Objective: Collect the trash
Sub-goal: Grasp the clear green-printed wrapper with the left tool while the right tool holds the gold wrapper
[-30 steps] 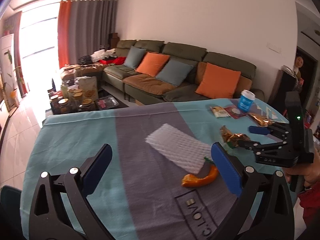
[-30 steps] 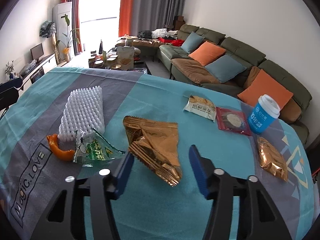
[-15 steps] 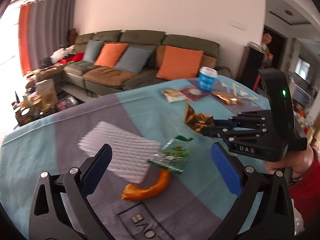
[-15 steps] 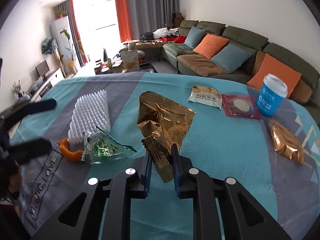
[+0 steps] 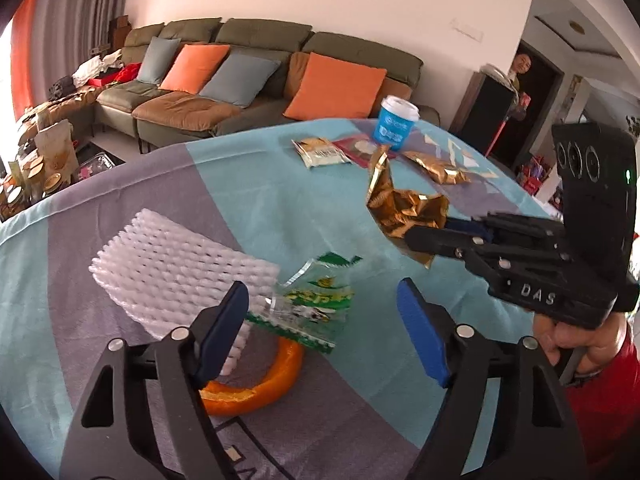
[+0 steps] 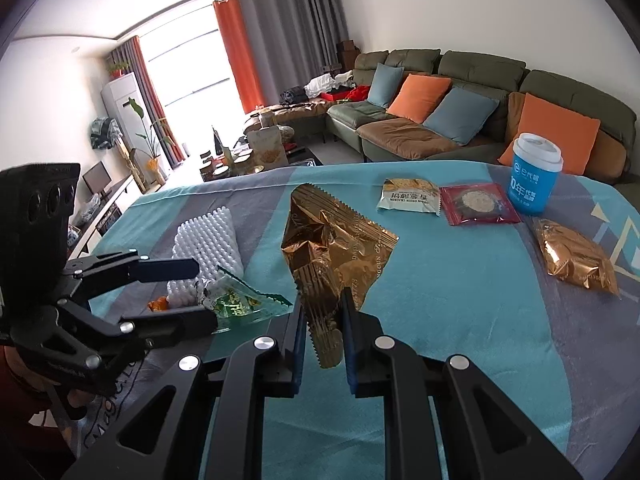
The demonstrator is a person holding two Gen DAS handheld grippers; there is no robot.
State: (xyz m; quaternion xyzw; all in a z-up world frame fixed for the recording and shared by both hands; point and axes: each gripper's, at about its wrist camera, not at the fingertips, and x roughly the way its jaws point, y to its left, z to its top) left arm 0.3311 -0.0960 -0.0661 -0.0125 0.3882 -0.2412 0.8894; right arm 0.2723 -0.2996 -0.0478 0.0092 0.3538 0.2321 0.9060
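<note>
Progress: early. One item is in hand, a second is being approached, and the rest are untouched.

The right gripper (image 6: 323, 330) is pinching the lower serrated edge of the gold wrapper (image 6: 332, 248); most of the foil stands up beyond the pads. It appears raised off the surface (image 6: 460, 280), though lift cannot be confirmed.

The left gripper (image 5: 328, 334) is spread, its jaws having just been closing, with the green wrapper (image 5: 316, 304) lying between them; the pads do not yet press on it. That wrapper rests on the surface just left of the gold wrapper.

Still lying uncollected, placed relative to the gold wrapper:
- white foam netting (image 6: 208, 246), to its left, touching the green wrapper;
- orange peel (image 5: 256, 384), beneath the green wrapper's near edge;
- pale snack packet (image 6: 408, 196) and red packet (image 6: 478, 204), beyond it to the right;
- blue paper cup (image 6: 534, 178), upright, farther right;
- second gold packet (image 6: 574, 258), well to the right.

No bin or bag is visible in either view, so the drop point cannot be stated.
</note>
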